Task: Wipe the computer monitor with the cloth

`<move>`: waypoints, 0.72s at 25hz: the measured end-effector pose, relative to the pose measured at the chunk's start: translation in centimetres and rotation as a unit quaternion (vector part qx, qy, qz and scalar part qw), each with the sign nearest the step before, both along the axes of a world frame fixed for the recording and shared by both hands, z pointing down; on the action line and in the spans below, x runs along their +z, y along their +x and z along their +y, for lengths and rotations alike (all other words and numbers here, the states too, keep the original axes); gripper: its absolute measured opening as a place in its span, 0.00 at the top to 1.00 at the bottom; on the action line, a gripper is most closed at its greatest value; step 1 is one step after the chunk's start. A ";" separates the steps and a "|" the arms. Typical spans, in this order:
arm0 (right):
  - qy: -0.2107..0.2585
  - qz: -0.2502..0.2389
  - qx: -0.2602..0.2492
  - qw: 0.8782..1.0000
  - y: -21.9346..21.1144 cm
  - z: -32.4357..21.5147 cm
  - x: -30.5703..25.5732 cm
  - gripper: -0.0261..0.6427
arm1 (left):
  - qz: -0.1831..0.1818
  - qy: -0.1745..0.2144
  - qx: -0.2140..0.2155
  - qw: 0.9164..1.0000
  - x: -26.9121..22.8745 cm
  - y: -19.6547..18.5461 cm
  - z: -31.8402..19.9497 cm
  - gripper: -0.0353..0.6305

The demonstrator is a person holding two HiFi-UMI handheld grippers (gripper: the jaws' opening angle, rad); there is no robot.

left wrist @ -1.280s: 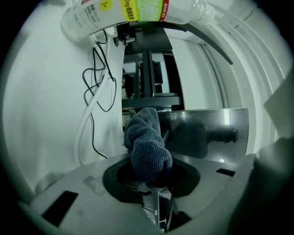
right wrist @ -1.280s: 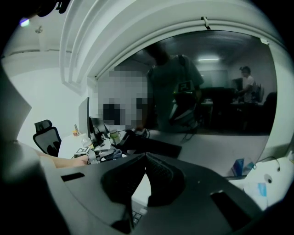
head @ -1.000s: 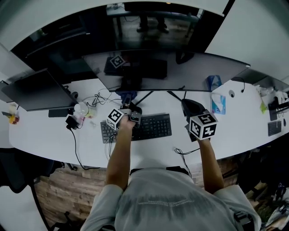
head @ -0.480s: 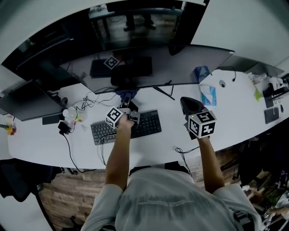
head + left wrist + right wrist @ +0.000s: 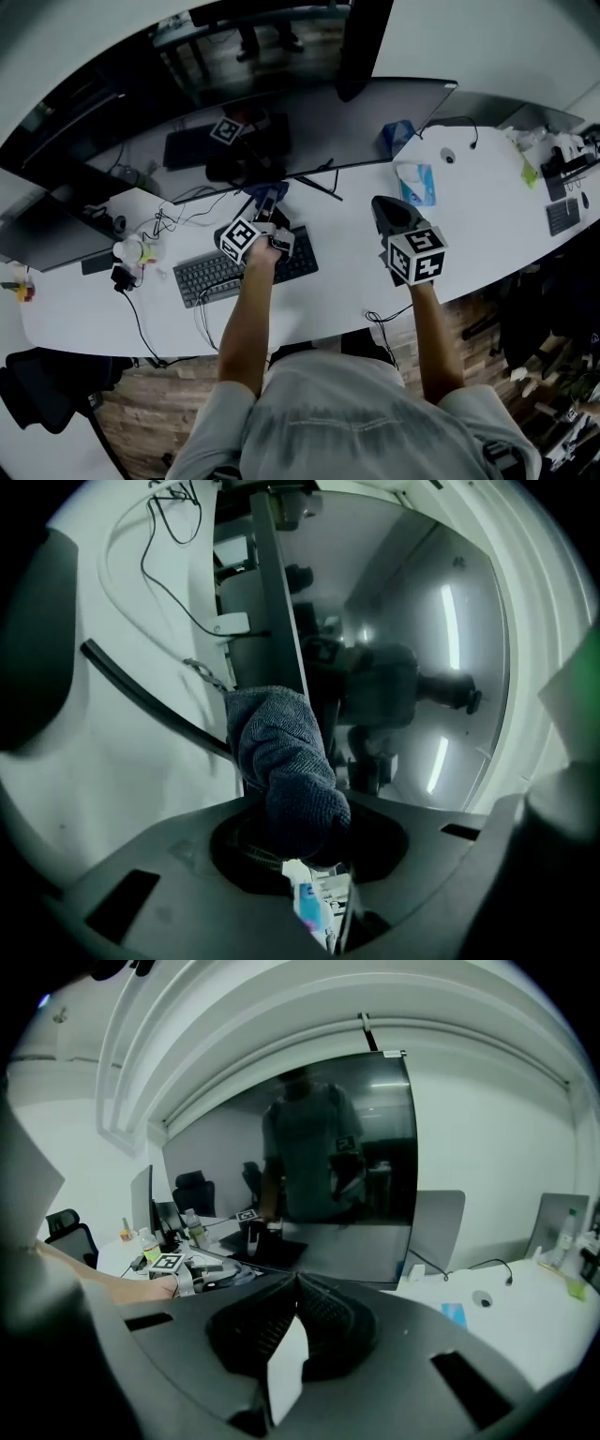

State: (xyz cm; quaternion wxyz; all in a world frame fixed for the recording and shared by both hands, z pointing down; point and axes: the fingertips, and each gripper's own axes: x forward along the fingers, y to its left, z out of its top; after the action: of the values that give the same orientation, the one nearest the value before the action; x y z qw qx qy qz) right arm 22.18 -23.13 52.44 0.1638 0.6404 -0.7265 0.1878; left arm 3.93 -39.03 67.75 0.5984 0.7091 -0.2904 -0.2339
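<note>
The wide dark monitor (image 5: 281, 122) stands along the back of the white desk (image 5: 487, 234). A blue-grey cloth (image 5: 265, 199) hangs from my left gripper (image 5: 266, 208), which is shut on it just below the screen's lower edge, over the monitor's stand legs (image 5: 314, 185). In the left gripper view the cloth (image 5: 281, 761) bunches out of the jaws, with the glossy screen (image 5: 412, 667) close on the right. My right gripper (image 5: 386, 214) hovers over the desk to the right, shut and empty. Its view faces the screen (image 5: 328, 1166) from farther back.
A black keyboard (image 5: 211, 272) lies under my left arm. Cables (image 5: 159, 225) and a small bottle (image 5: 129, 251) sit at the left, beside a second dark screen (image 5: 47, 234). A tissue pack (image 5: 417, 183) lies right of the monitor. More clutter (image 5: 562, 178) is at the far right.
The head view has swung, so the desk and monitor now sit further left and tilted. Both grippers hold nearly the same places, the left one still shut on the cloth.
</note>
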 end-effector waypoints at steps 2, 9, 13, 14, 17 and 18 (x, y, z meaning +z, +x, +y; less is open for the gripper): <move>-0.001 -0.001 0.006 1.000 1.1 0.5 0.2 0.96 | -0.002 0.000 0.008 1.000 0.1 1.7 0.3 0.80; -0.007 -0.005 0.034 0.999 5.5 3.2 0.8 0.96 | -0.005 -0.002 0.055 0.998 0.1 8.5 2.0 0.80; -0.008 -0.014 0.057 0.998 7.7 4.9 1.3 0.96 | -0.001 -0.002 0.083 0.997 0.0 12.6 3.1 0.80; -0.009 -0.016 0.062 0.998 8.2 5.3 1.4 0.96 | 0.000 -0.001 0.091 0.996 -0.1 13.6 3.4 0.80; -0.013 -0.016 0.076 0.997 9.8 6.8 1.8 0.96 | 0.003 0.000 0.109 0.994 -0.3 16.7 4.2 0.80; -0.015 -0.016 0.081 0.996 10.4 7.2 1.9 0.96 | 0.004 0.001 0.115 0.993 -0.5 17.7 4.6 0.80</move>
State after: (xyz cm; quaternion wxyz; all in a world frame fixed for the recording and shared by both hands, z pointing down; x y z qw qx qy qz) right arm 32.58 -15.90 54.35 0.1455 0.6913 -0.6722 0.2213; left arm 21.67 -34.44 67.25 0.6219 0.7374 -0.2045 -0.1666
